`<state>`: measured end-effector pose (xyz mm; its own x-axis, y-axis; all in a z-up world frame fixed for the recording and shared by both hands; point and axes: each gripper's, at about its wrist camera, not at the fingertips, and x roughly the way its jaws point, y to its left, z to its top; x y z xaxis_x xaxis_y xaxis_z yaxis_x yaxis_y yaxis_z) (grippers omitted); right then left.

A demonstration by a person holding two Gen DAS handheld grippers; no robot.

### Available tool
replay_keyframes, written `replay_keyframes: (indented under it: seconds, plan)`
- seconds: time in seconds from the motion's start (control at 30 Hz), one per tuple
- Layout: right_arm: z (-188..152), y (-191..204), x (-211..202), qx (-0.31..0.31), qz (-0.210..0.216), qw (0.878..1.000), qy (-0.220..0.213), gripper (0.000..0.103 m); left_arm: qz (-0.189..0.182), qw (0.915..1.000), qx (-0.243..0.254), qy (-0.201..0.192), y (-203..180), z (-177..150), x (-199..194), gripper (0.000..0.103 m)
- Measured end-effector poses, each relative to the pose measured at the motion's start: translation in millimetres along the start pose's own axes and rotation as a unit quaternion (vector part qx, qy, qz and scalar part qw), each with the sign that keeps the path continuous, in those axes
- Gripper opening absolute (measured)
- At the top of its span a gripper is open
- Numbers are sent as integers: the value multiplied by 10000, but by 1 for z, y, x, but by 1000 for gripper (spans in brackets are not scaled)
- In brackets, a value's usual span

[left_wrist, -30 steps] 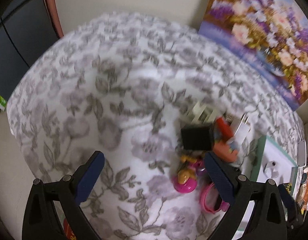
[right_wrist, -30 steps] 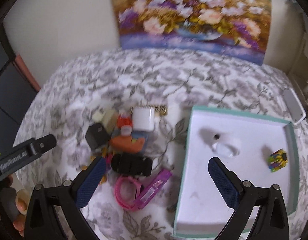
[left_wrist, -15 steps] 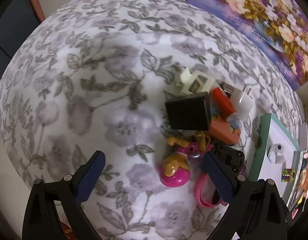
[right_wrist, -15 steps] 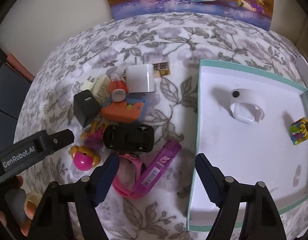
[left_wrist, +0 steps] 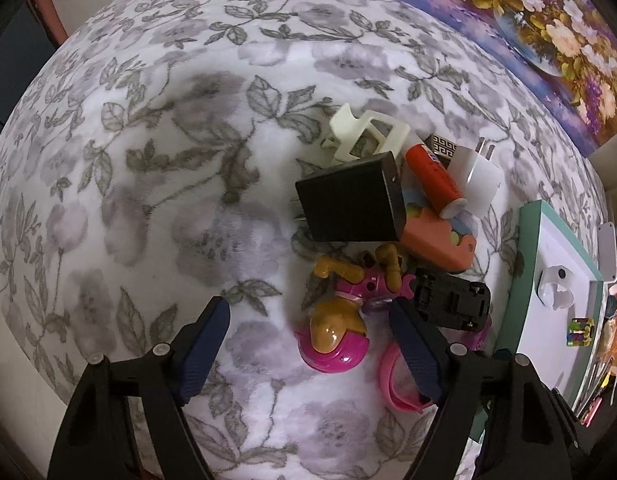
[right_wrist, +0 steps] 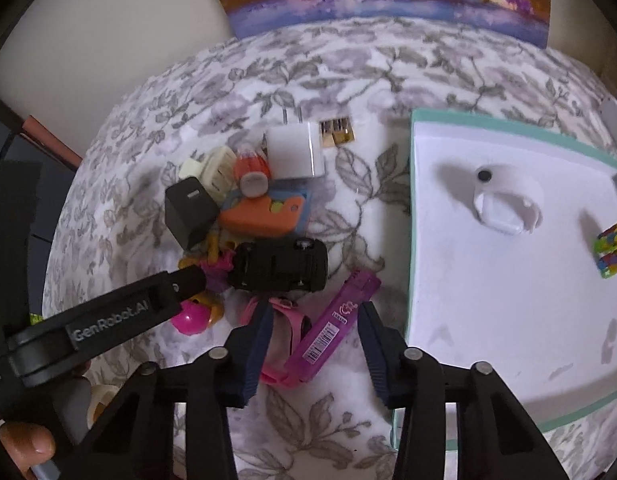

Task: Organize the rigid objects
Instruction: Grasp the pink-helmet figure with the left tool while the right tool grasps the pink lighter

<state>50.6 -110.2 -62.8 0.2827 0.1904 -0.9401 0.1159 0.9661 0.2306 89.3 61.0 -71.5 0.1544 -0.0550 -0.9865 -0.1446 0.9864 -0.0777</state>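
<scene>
both jaws closing: right gripper (right_wrist: 316, 332) around pink watch (right_wrist: 328, 320) (untouched).

The surface (left_wrist: 156, 184) wears soft, fuzzy printed cloth. The pink doll (left_wrist: 336, 336) is glossy plastic, the black charger (left_wrist: 348, 204) smooth matt plastic, the white plug (right_wrist: 294, 152) satin plastic with 2 metal prongs. The tray (right_wrist: 488, 320) looks matt, like cardboard.

Both cameras look down, close over the flowered cloth (left_wrist: 156, 168). The left one faces the toy pile (left_wrist: 372, 240); the right one sees it too (plus the white tray (right_wrist: 488, 300) beside it).
</scene>
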Motion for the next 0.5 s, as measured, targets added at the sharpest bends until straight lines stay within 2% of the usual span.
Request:
replay_keyframes:
  seconds: [0.23,0.3,0.33,0.37,0.5]
  plan:
    - [-2,-6,16,76,-82,9997,219,38,-53,9998,161,108,-13,0,9,77]
    - [-2,-7,20,92,-122,9995,270,35,-60,9997,205,133,-15,-1,11,69]
    - [-2,-8,21,125,-105,9995,255,35,-40,9996,232,161,-18,-2,16,59]
    - [-1,-9,22,140,-107,9995,258,35,-14,9995,246,190,-19,-2,18,55]
    - [0,-11,22,168,-112,9995,245,34,-37,9991,241,342,-23,-5,29,47]
